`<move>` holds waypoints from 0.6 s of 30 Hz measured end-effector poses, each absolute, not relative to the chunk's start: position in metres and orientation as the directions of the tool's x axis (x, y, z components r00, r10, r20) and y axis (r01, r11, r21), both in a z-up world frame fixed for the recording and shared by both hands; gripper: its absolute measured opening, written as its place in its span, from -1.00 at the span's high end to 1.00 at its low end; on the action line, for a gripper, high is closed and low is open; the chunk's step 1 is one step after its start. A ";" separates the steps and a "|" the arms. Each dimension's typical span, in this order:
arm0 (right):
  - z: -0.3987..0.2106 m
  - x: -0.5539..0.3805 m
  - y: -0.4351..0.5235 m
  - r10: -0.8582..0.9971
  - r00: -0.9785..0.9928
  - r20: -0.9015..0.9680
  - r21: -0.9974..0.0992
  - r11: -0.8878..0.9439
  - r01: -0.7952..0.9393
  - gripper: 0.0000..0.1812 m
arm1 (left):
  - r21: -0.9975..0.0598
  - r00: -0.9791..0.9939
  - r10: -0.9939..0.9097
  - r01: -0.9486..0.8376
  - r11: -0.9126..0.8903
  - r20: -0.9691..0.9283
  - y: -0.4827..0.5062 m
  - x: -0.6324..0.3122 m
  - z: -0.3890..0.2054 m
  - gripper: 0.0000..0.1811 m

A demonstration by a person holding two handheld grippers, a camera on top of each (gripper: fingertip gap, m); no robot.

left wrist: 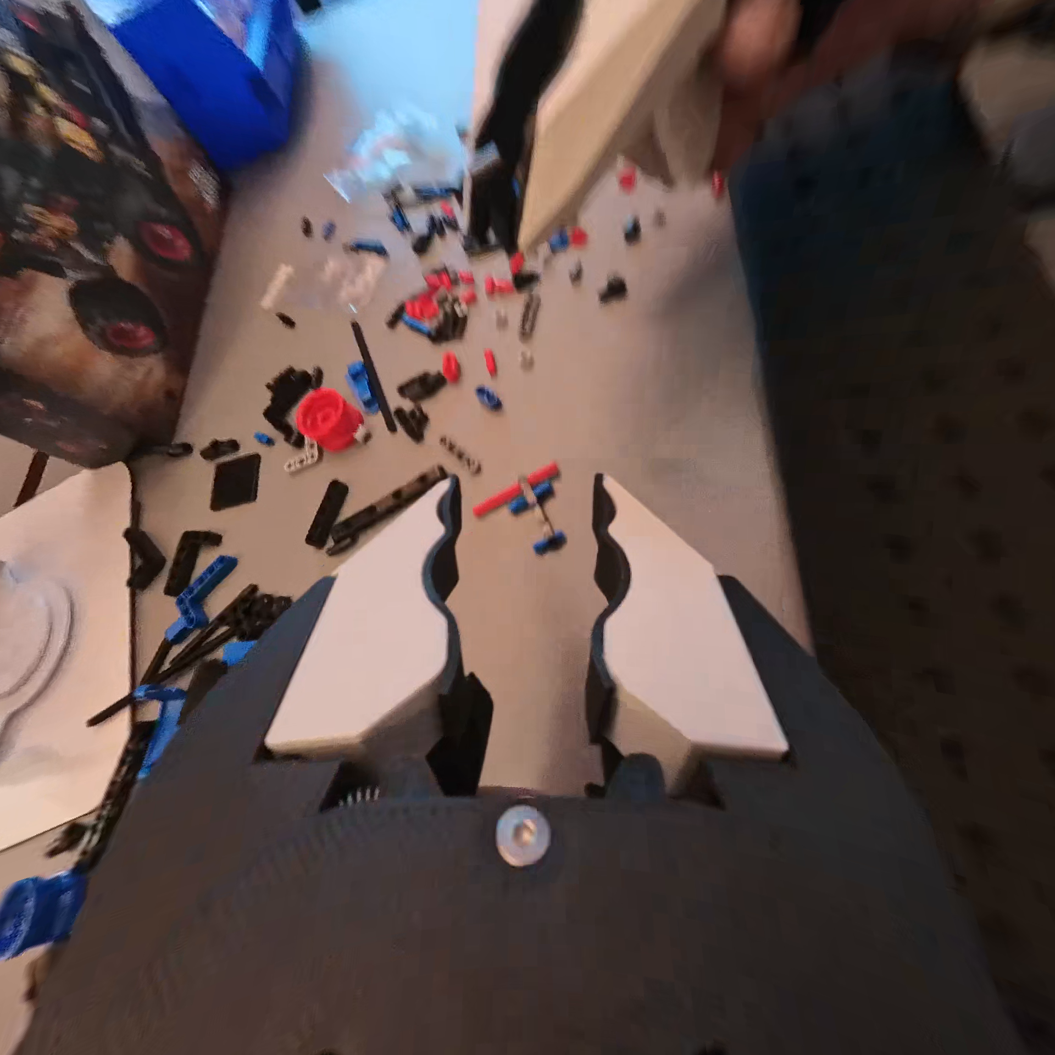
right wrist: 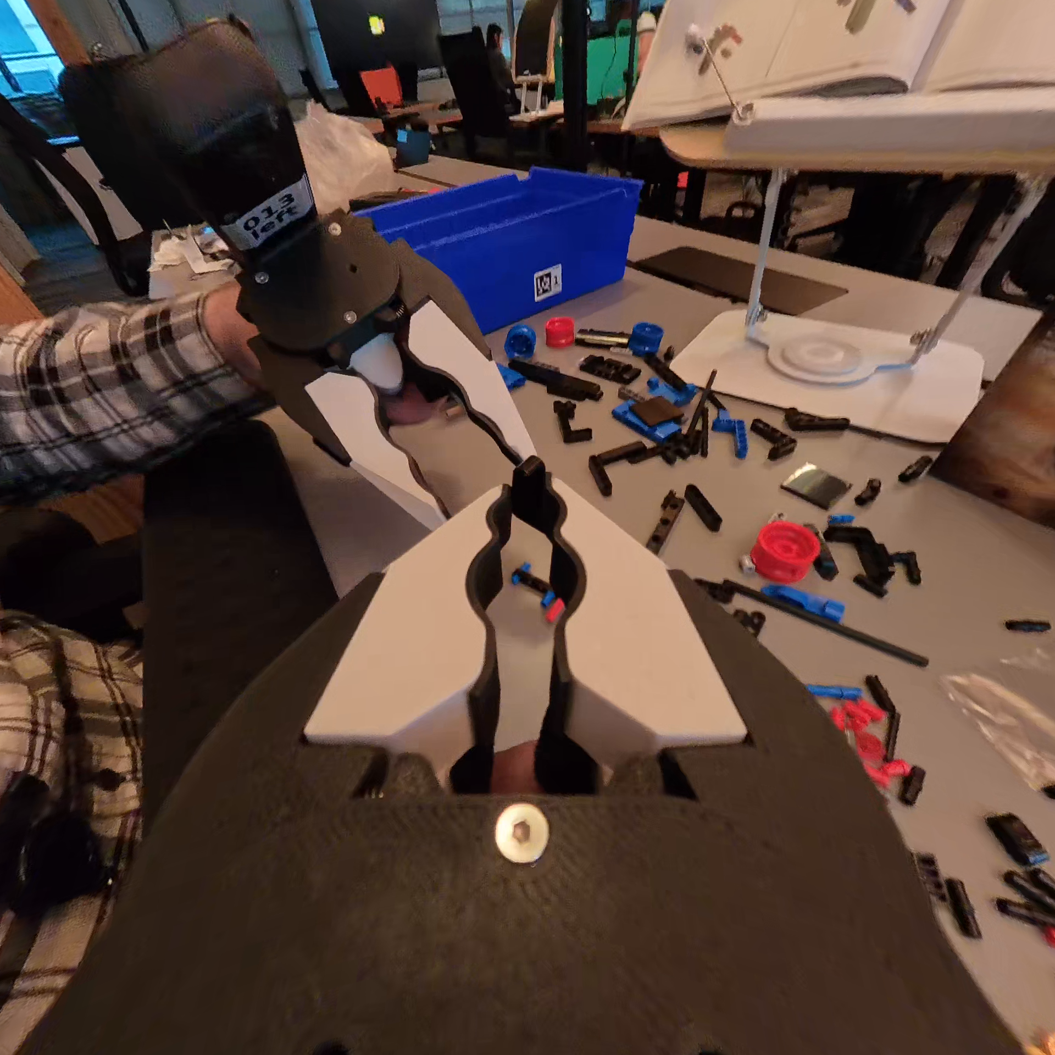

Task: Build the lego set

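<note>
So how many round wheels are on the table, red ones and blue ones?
Red wheels: 2
Blue wheels: 2
Total: 4

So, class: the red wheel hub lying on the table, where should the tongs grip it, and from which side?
Grip the red wheel hub across its round rim, coming down from above. It rests tilted with an open face showing, and black pieces crowd one side, so a sideways approach would likely knock them.

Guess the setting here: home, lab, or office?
Probably a shared lab or workshop. Behind the grey table strewn with Lego parts stand more desks and chairs, a blue storage bin carries a marker tag, and a person sits in the background.
</note>
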State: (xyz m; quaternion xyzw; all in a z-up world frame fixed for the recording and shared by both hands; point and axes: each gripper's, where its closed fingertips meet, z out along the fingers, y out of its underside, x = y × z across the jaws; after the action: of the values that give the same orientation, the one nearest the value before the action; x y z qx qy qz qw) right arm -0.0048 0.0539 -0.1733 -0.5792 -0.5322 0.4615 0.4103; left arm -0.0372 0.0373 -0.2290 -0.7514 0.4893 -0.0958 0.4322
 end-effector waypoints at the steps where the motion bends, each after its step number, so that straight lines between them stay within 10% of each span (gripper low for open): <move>1: -0.177 -0.002 0.055 0.994 0.005 -0.107 -0.963 -0.105 0.248 0.92 | -0.698 0.462 -0.837 -0.702 -0.143 -0.294 0.037 -0.042 -0.238 0.49; 13: -0.202 0.006 0.056 0.973 -0.053 -0.225 -0.932 -0.199 0.302 0.92 | -0.457 0.115 -0.952 -0.889 0.029 -0.285 0.053 -0.041 -0.280 0.42; 18: -0.205 0.010 0.059 0.965 -0.063 -0.256 -0.925 -0.226 0.304 0.92 | -0.490 0.157 -0.966 -0.871 -0.038 -0.204 0.050 -0.035 -0.286 0.69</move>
State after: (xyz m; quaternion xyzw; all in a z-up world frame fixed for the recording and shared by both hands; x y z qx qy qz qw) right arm 0.0098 0.0588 -0.2050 -0.6003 -0.5284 0.5026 0.3285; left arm -0.0353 0.0499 -0.2857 -0.7146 0.6428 -0.0915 0.2604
